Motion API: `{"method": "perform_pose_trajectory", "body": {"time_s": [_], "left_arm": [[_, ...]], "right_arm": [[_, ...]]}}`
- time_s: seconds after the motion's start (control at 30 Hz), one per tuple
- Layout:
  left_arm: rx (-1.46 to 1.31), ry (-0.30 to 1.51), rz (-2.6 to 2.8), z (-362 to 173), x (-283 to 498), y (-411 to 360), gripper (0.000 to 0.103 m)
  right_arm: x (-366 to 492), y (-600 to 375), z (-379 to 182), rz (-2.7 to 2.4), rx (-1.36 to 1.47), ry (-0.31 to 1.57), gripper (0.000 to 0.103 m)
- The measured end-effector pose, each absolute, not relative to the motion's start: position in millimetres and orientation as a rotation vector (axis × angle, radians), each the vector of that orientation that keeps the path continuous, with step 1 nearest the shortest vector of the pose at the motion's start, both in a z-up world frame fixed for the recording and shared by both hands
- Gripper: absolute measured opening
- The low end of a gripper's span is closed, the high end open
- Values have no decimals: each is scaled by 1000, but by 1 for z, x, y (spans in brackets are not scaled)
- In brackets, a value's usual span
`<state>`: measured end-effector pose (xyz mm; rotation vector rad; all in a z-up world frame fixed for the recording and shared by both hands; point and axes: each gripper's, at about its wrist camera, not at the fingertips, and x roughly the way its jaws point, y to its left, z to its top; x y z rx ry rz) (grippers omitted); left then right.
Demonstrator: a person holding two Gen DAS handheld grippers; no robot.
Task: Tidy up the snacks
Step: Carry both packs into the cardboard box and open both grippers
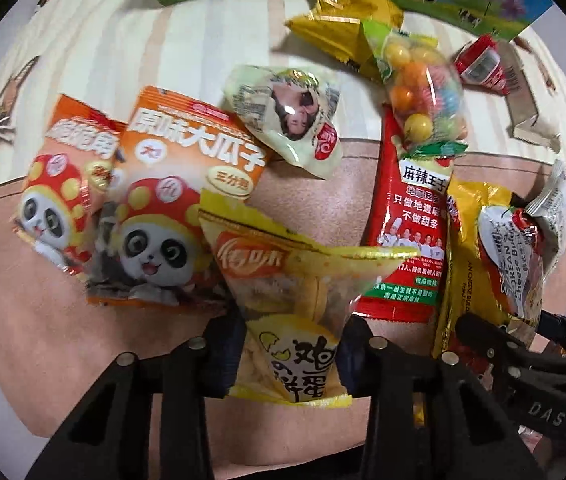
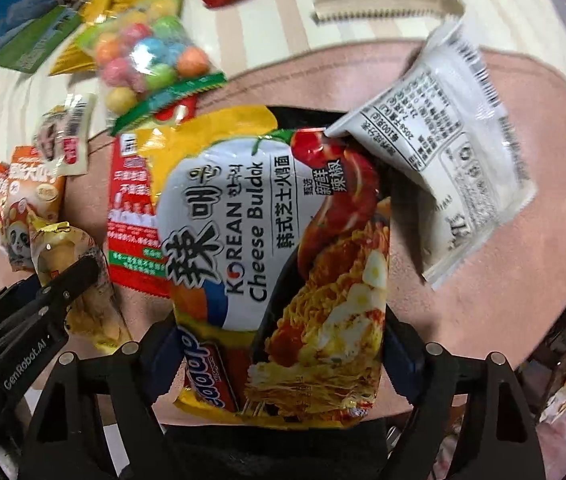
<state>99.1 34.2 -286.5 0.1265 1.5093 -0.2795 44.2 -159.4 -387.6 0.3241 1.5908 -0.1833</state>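
Pink mat (image 1: 307, 184) on a striped cloth (image 1: 131, 40), snacks spread all over it. Biggest: noodle pack (image 2: 283, 248), lying flat between the right gripper (image 2: 283, 344) fingers; jaws wide, a finger on each side of the pack, can't tell if the pads press it. White packet (image 2: 447, 152) overlaps its top right corner. Red spicy-strip pack (image 1: 411, 216) just left of the noodles. Two orange seed bags (image 1: 187, 184) side by side at the left. Left gripper (image 1: 295, 344) clamped narrow on the yellow egg-crisp bag (image 1: 295, 280). Candy-ball bag (image 1: 423, 88) at the top, over the red pack's upper end.
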Motion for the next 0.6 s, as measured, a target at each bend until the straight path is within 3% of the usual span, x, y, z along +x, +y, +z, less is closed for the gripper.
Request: {"method": "perform_pose_trajectory", "body": {"time_s": [0.3, 0.33, 0.37, 0.4, 0.6], "left_arm": [[70, 1441, -279, -211, 99, 51, 34], [67, 1425, -277, -195, 95, 53, 34], [69, 1410, -277, -182, 97, 55, 34], [64, 1398, -281, -167, 98, 58, 34], [60, 1309, -290, -113, 130, 36, 34]], "right_arm": [[36, -160, -338, -67, 375, 1458, 86], [37, -164, -327, -52, 391, 1443, 85], [40, -167, -317, -29, 398, 1431, 74], [44, -170, -310, -10, 410, 1422, 72], [76, -183, -279, 49, 388, 1354, 72]]}}
